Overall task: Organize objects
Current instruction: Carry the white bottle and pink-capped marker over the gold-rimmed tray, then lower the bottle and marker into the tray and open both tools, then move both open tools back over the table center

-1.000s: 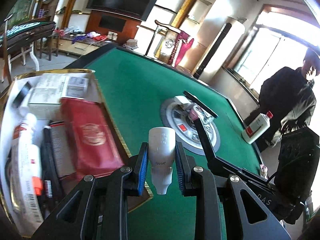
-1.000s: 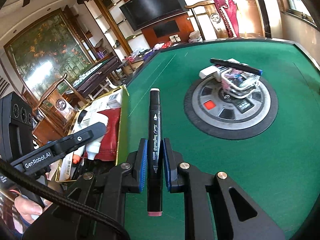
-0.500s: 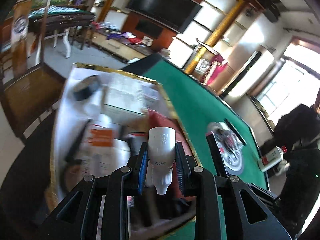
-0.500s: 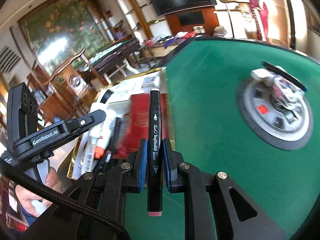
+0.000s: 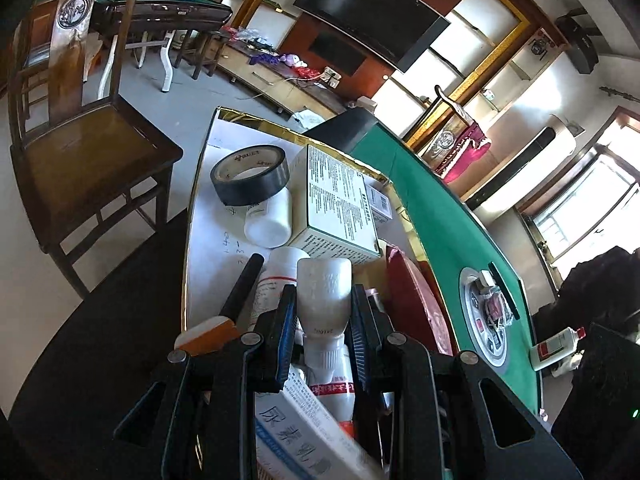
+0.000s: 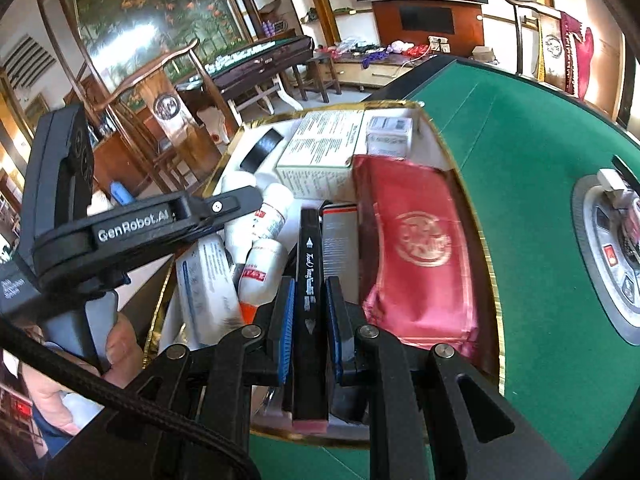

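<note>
Hovering over the gold-rimmed tray (image 5: 191,216) after swinging in from above the green table (image 6: 520,128) a second ago, both tools now carry their loads above the clutter. The left gripper (image 5: 323,330) is clamped narrow on a small white bottle (image 5: 325,296), held nozzle-down just above other bottles and a white carton (image 5: 304,436) printed in blue Chinese characters. The right gripper (image 6: 307,312) pinches a black marker (image 6: 309,280), its barrel lettered in white script that seems to read "Touch" and "MARKER", pink cap end toward the camera, above the slot between the bottles and a red pouch (image 6: 412,256) stamped with a gold emblem. The shift from table to tray suggests both items are about to be dropped in, though neither is released yet. Inside the tray lie a roll of black tape (image 5: 250,176) with an unreadable core logo and a box (image 5: 340,204) of fine print. The left tool's body reads "GenRobot.AI".
</note>
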`<action>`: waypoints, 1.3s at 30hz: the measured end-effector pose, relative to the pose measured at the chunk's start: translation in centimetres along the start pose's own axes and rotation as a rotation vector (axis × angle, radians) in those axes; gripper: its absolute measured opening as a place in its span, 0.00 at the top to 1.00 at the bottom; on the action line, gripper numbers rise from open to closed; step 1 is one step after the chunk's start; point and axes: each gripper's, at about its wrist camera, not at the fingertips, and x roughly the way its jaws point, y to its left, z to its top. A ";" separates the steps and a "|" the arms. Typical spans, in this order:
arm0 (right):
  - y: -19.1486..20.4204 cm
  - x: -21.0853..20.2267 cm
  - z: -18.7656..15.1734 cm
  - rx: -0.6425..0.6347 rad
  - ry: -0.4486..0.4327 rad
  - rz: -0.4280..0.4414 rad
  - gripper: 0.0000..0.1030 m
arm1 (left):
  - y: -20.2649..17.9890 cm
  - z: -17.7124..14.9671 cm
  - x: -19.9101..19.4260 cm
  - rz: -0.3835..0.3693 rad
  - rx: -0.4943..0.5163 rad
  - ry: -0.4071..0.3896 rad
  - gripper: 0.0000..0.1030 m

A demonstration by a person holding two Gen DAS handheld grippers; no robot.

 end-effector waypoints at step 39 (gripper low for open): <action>-26.9 -18.8 -4.8 0.332 -0.299 -0.285 0.73 | -28.7 -10.1 10.4 -0.167 0.434 0.258 0.56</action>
